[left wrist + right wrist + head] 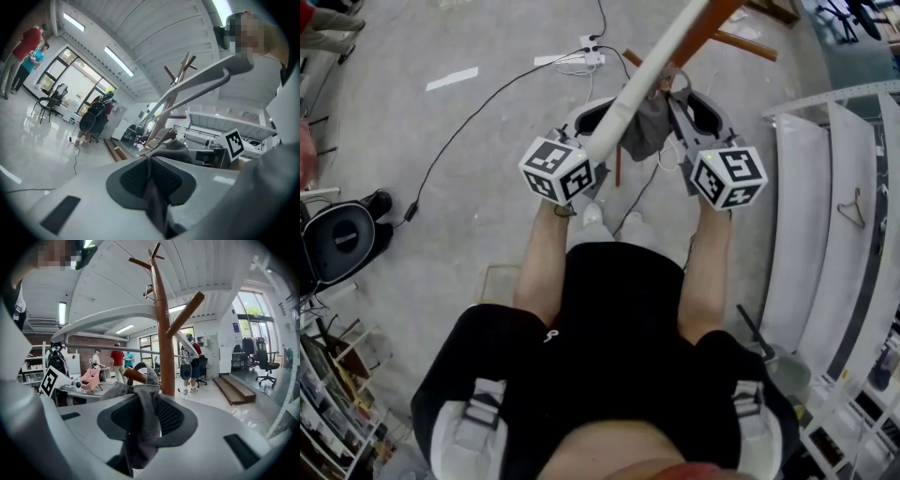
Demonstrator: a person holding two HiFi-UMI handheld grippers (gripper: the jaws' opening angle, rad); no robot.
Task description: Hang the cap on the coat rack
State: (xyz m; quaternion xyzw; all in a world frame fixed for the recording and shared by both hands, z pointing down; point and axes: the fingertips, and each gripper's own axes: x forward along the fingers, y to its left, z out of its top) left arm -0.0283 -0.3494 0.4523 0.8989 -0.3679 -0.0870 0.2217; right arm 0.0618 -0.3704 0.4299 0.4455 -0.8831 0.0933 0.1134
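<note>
The grey cap [647, 131] hangs stretched between both grippers, in front of the person's knees. My left gripper [598, 120] is shut on a dark fold of the cap [176, 143]; its pads meet on the fabric. My right gripper [692, 112] is shut on a bunched grey part of the cap [140, 399]. The brown wooden coat rack [161, 333] stands upright just beyond the cap. One low peg [129, 375] points at the cap's rear strap arch; I cannot tell whether it passes through. A pale bar [637, 84] crosses over the left gripper.
A power strip [591, 52] and cables lie on the floor ahead. White shelving [825, 216] with a hanger runs along the right. A black round device [337, 239] sits at the left. People [117, 359], office chairs and low wooden steps [234, 387] are farther off.
</note>
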